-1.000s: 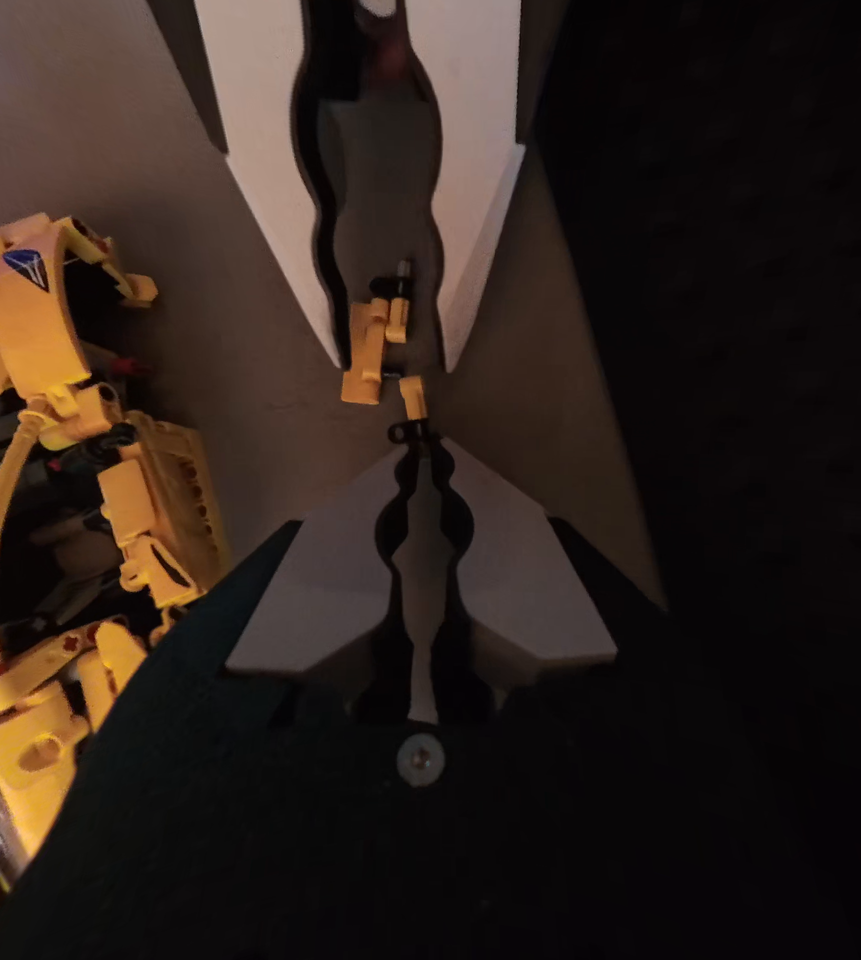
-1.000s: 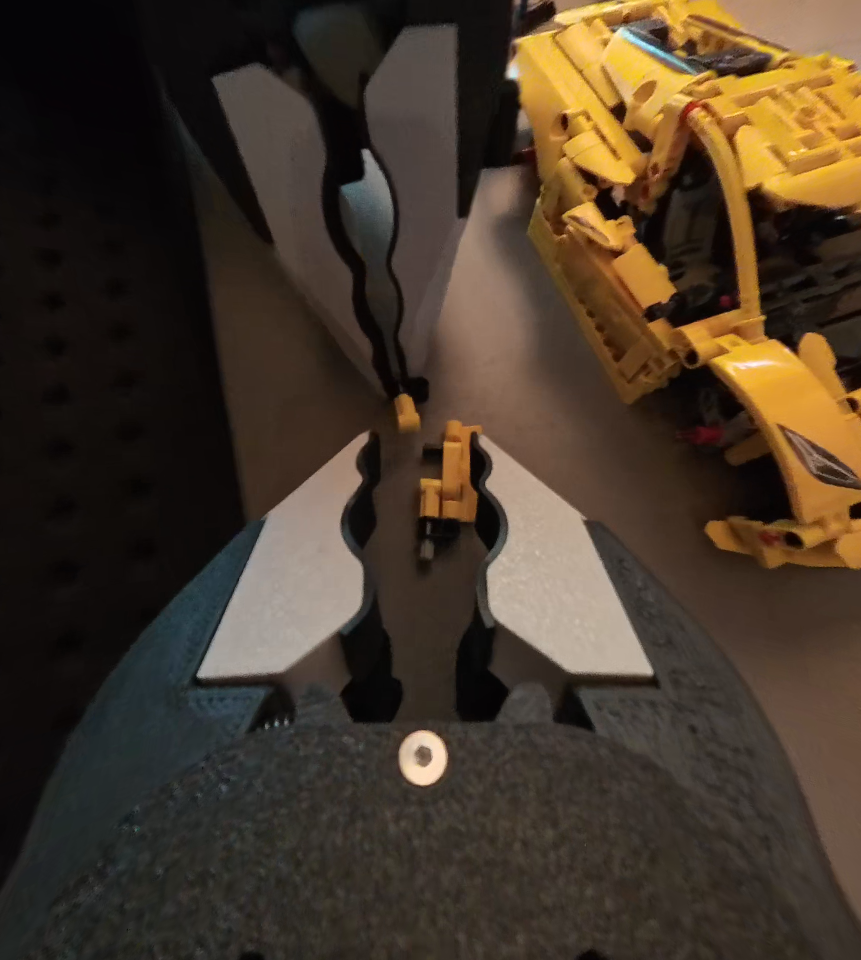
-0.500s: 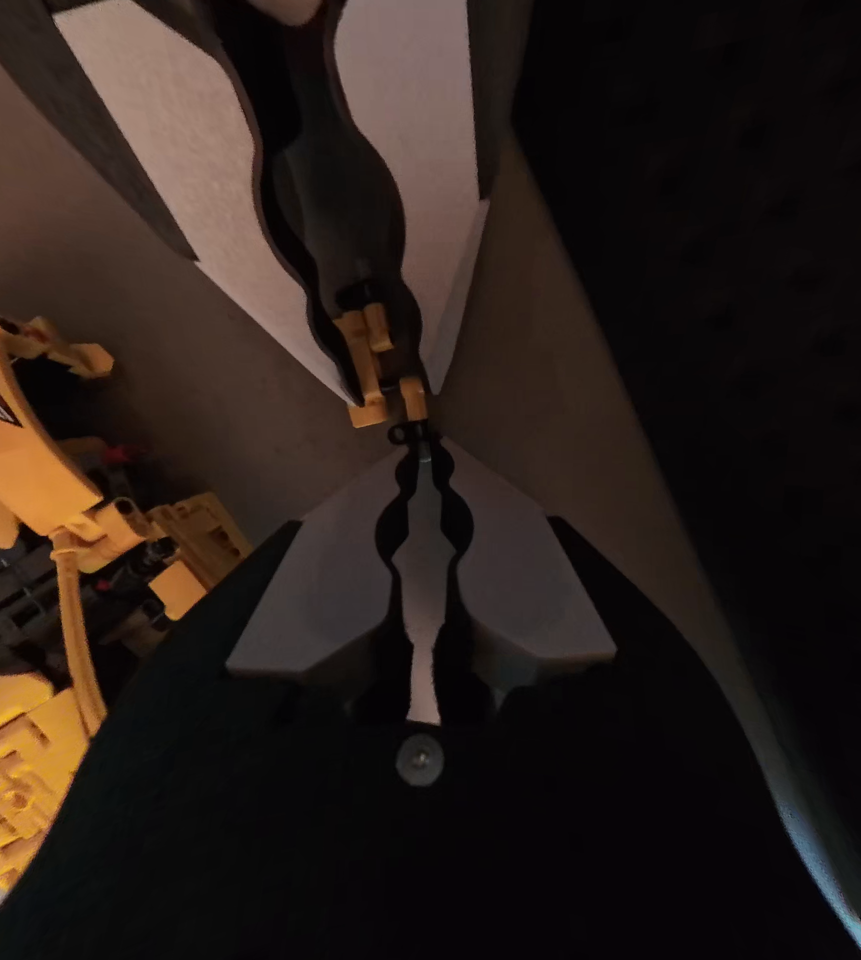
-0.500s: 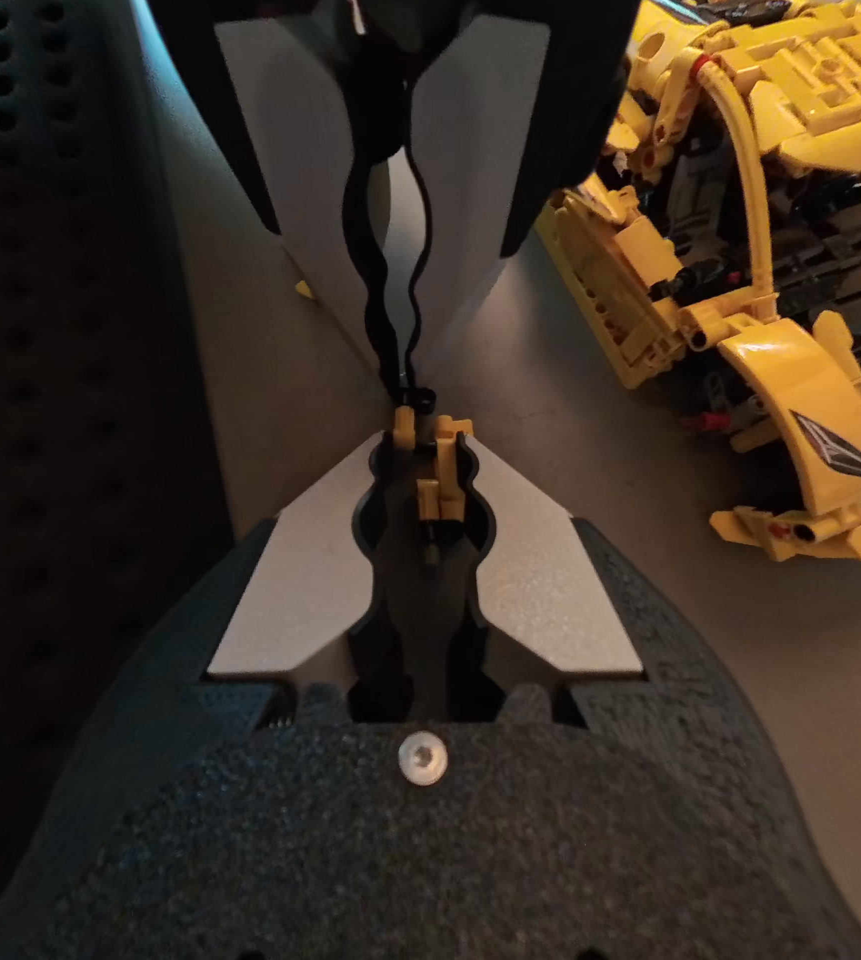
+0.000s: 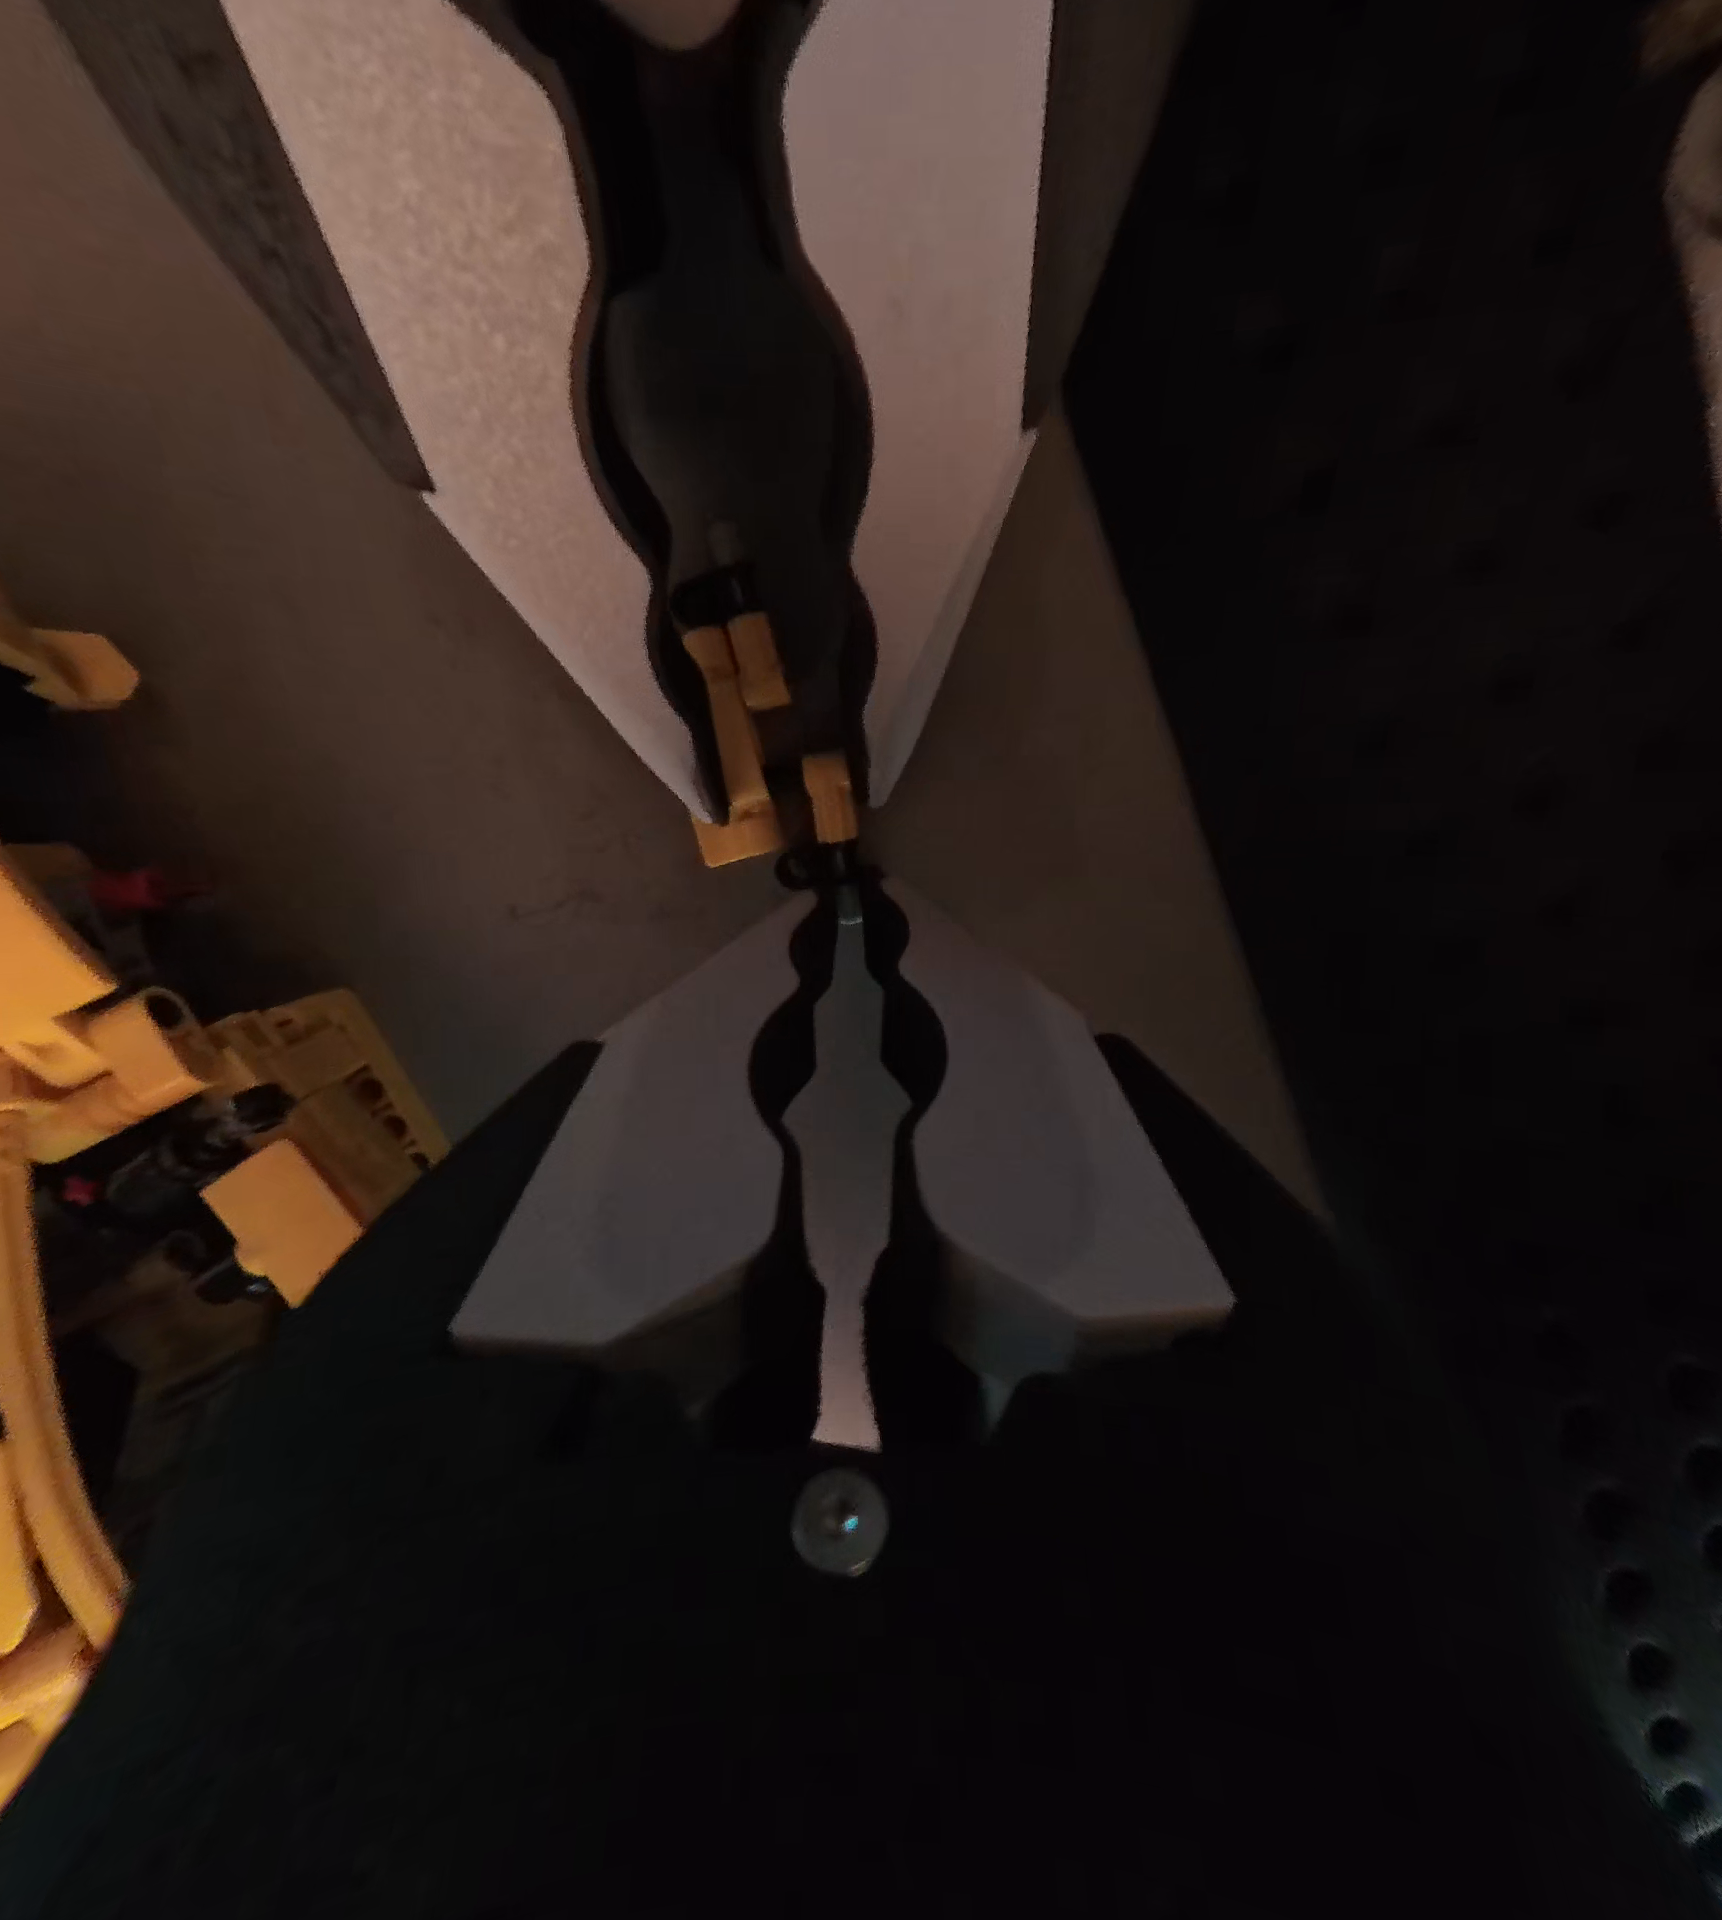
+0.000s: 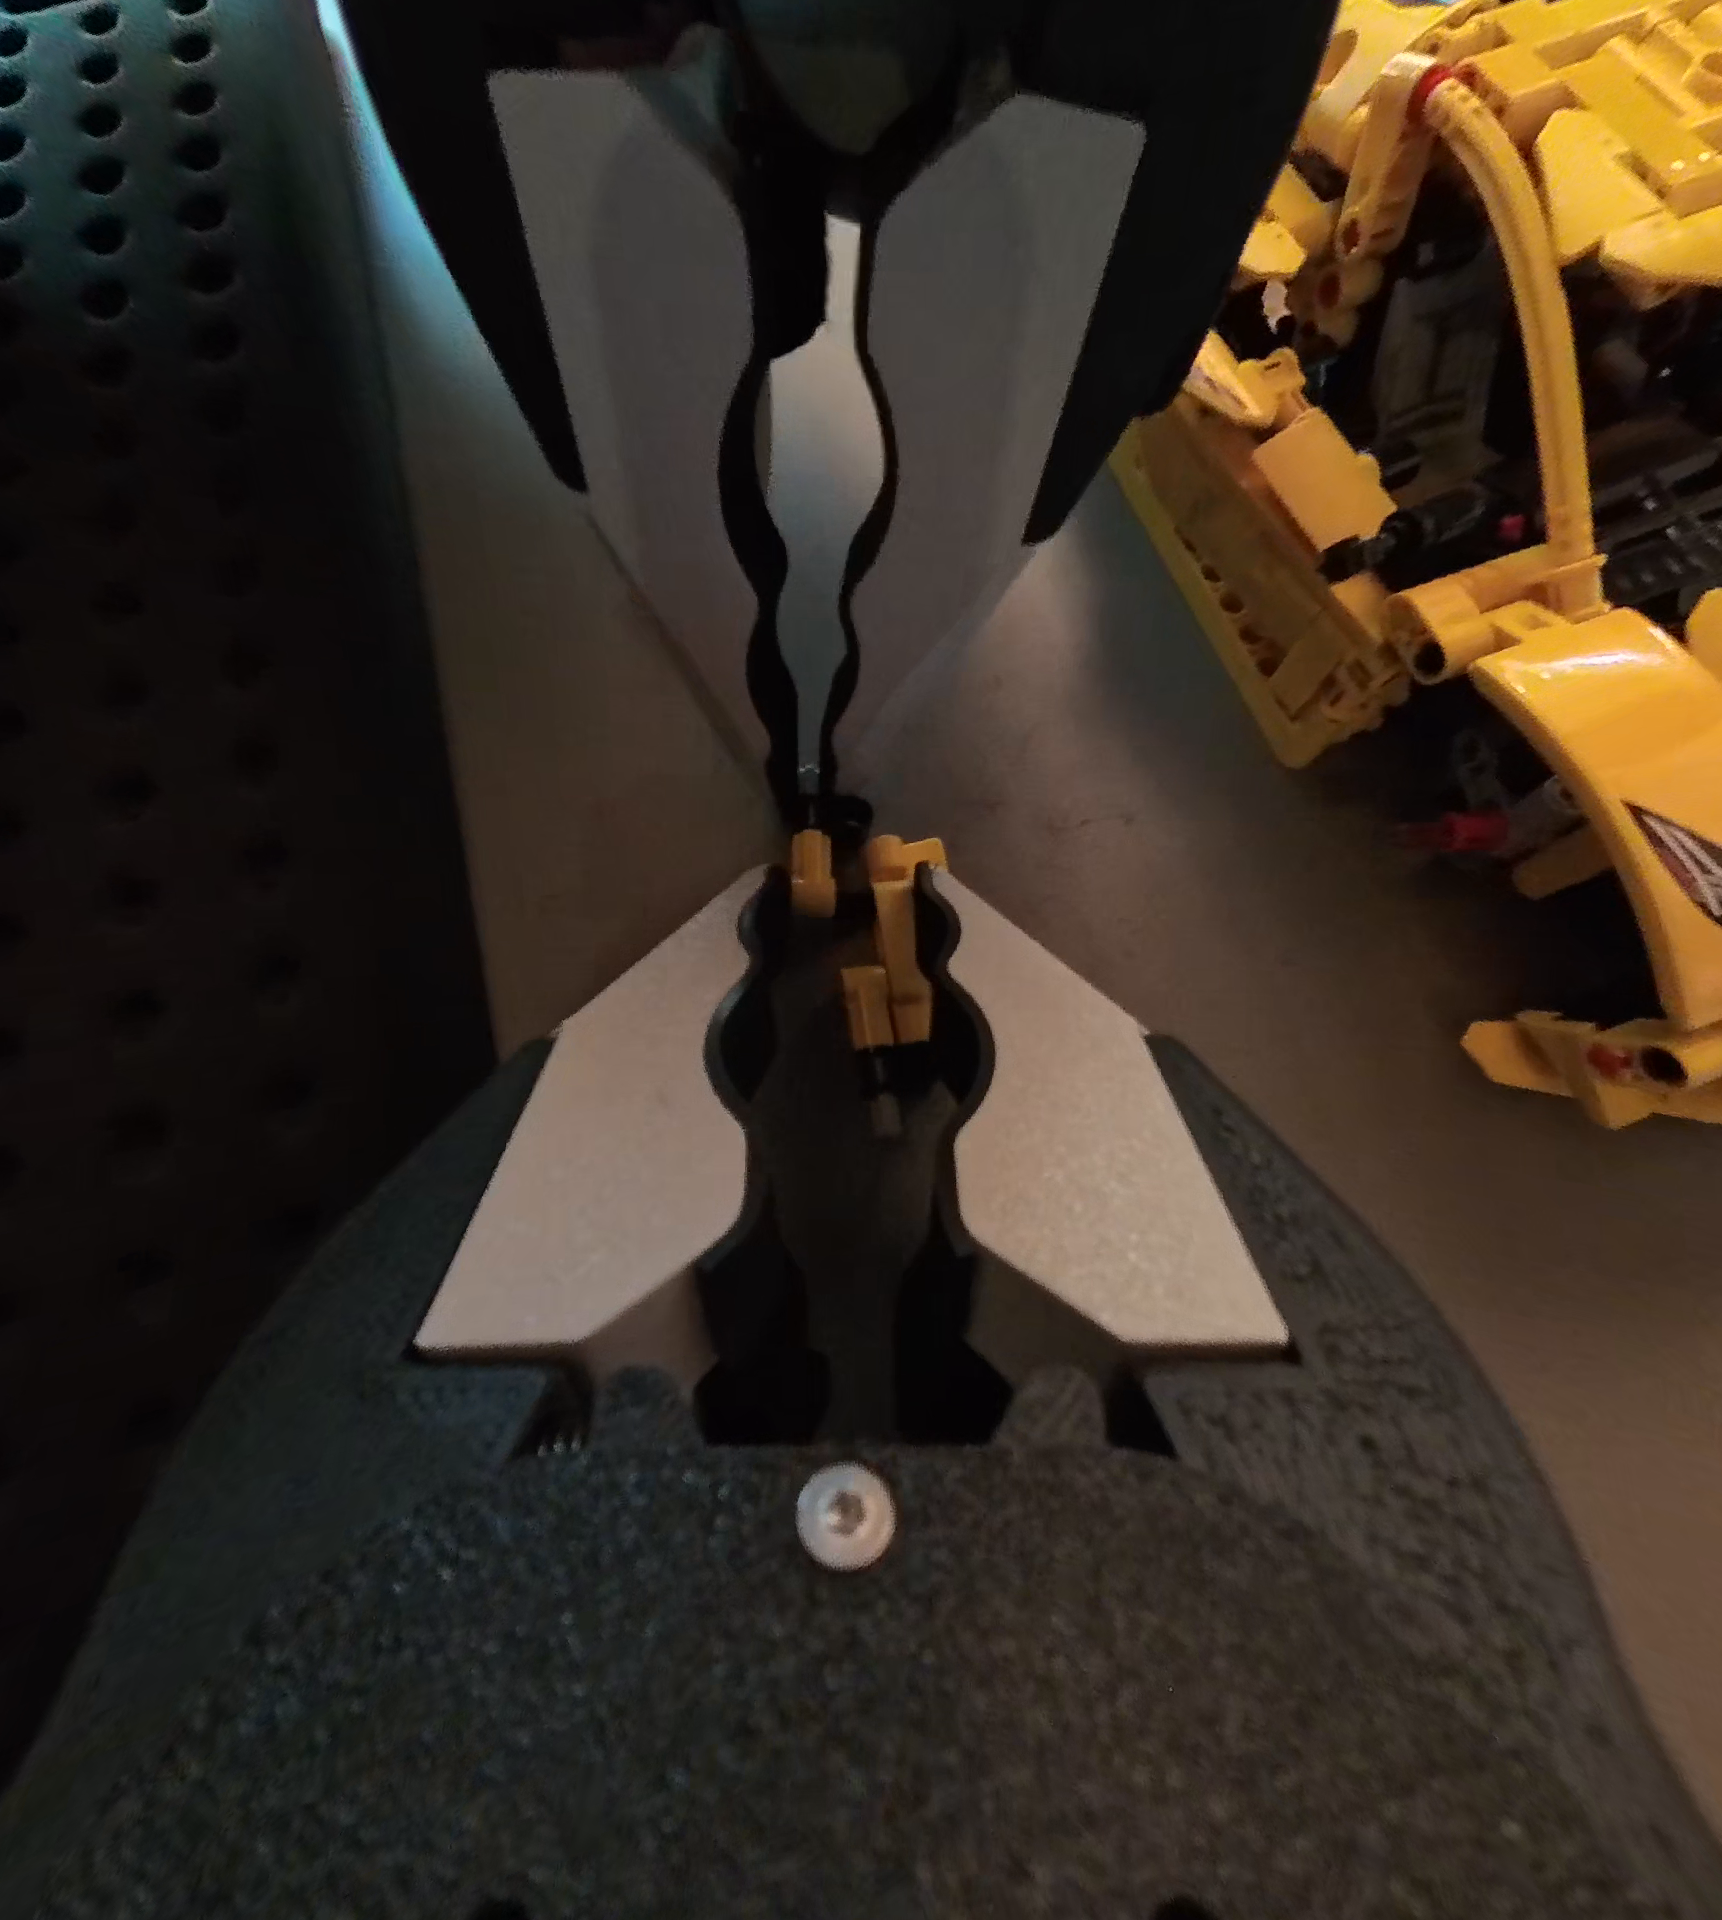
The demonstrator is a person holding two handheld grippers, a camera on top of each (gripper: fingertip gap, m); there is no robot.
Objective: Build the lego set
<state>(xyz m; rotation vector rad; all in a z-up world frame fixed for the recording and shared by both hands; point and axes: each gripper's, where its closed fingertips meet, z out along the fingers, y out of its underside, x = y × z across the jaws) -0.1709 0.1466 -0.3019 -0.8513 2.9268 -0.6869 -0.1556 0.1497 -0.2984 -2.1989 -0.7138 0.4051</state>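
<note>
My left gripper (image 5: 841, 902) is shut on a small black connector with a yellow end (image 5: 829, 812). My right gripper (image 6: 852, 883) faces it tip to tip and is closed around a small yellow sub-assembly (image 6: 896, 961) that lies against its right finger. The small piece's yellow end (image 6: 811, 871) sits between the right gripper's fingertips, beside the sub-assembly. The left gripper (image 6: 815, 795) comes down from the top of the right wrist view. The right gripper (image 5: 784, 805) and sub-assembly (image 5: 732, 717) show at the top of the left wrist view.
The large yellow lego car (image 6: 1459, 644) stands on the grey table (image 6: 1304, 1403) to the right of both grippers; it also shows at the left of the left wrist view (image 5: 5, 987). A dark perforated surface (image 6: 109, 727) lies past the table's edge. My two grippers' fingertips are within a few centimetres of each other.
The two grippers have come together tip to tip. The right gripper's fingers have narrowed around the sub-assembly, and the small piece's yellow end is now between them.
</note>
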